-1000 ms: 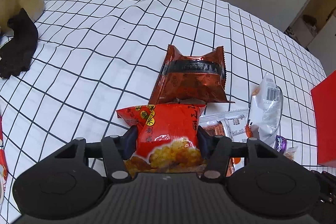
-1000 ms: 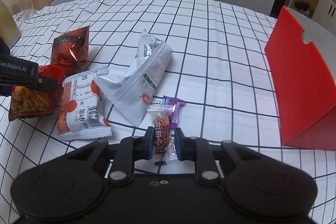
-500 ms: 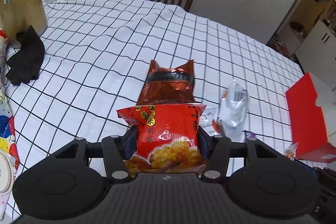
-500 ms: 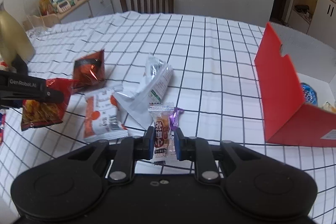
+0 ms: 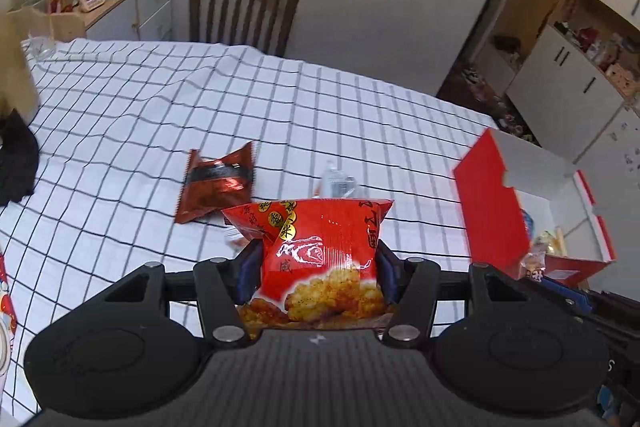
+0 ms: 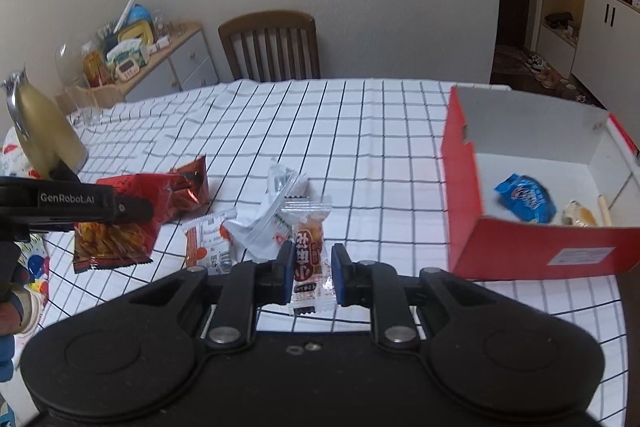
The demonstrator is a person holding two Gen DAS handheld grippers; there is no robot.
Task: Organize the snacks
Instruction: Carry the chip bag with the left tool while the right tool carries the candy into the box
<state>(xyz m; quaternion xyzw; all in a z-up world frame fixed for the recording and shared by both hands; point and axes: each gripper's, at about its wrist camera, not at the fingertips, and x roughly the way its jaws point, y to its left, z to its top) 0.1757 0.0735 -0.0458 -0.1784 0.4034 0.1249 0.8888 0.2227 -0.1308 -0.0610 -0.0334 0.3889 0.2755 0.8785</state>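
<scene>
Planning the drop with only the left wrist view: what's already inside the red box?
Observer: A blue packet lies on the floor of the red box, beside a small tan-wrapped snack.
Operator: Is the right hand-held gripper carrying anything?
Observer: Yes, the right hand-held gripper is shut on a small clear-wrapped snack.
Operator: What's on the table besides the dark red bag?
Observer: An orange-and-white packet lying against a white pouch.

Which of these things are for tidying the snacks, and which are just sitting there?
For the job:
red chip bag in left gripper
small candy packet in right gripper
red box
dark red packet
white packets

Just there:
wooden chair
gold bottle
black cloth
</scene>
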